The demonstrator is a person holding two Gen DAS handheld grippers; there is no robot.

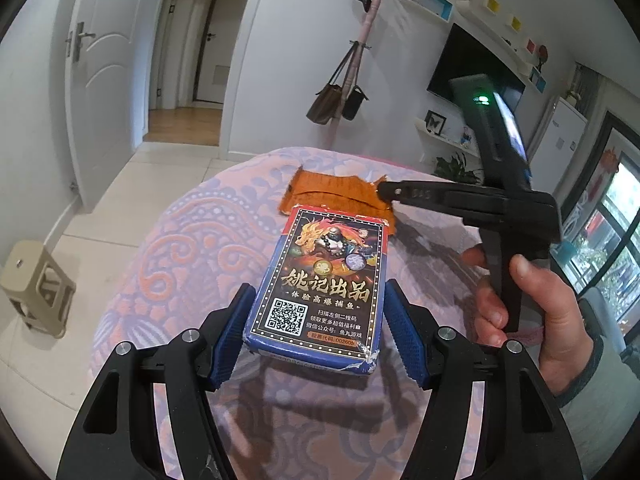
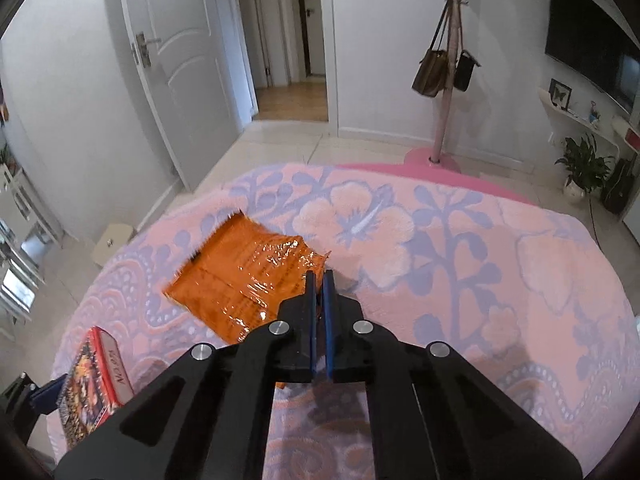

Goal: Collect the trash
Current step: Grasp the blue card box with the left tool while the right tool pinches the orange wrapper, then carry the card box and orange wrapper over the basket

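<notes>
- A round table has a pink and purple flower cloth on it.
- An orange wrapper lies near the far left edge of the table.
- The right gripper has its 2 blue pads squeezed tight on 1 corner of the wrapper.
- A card box sits near the left edge, just beside the wrapper.
- The left gripper has 1 pad on each side of the box, not quite touching it.
</notes>
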